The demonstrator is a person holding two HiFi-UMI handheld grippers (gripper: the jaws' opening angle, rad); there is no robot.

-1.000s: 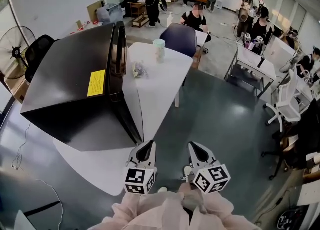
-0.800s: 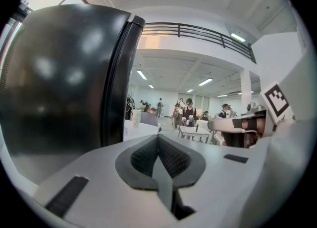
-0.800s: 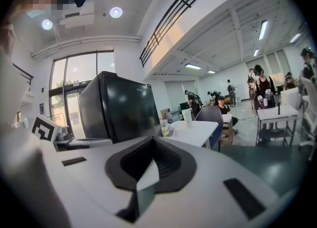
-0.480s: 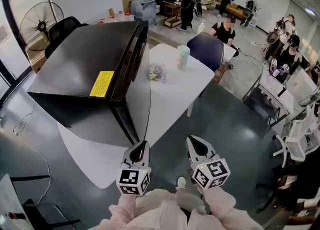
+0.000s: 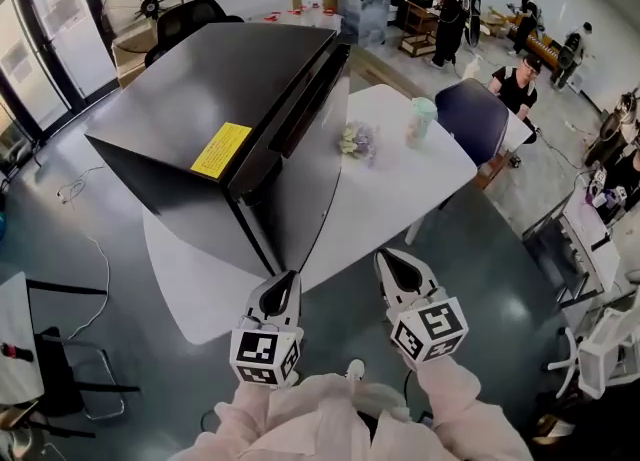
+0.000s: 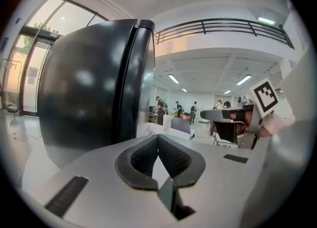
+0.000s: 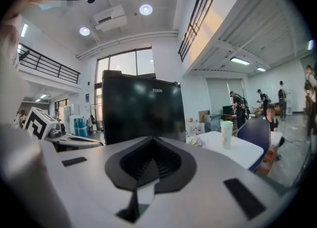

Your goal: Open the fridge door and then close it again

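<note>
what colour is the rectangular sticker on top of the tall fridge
Yellow rectangular sticker on the glossy black fridge; it shows best in the head view.

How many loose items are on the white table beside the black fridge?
2: a pale cup near the far edge of the table by the blue chair, and a small purplish bundle between it and the fridge. The fridge could hide more.

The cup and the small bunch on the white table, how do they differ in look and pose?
The cup is tall, pale and stands upright; the small bunch is low, ragged and lies flat. The cup is farther from the black fridge; the small bunch is nearer it. Both rest on the white table.
</note>
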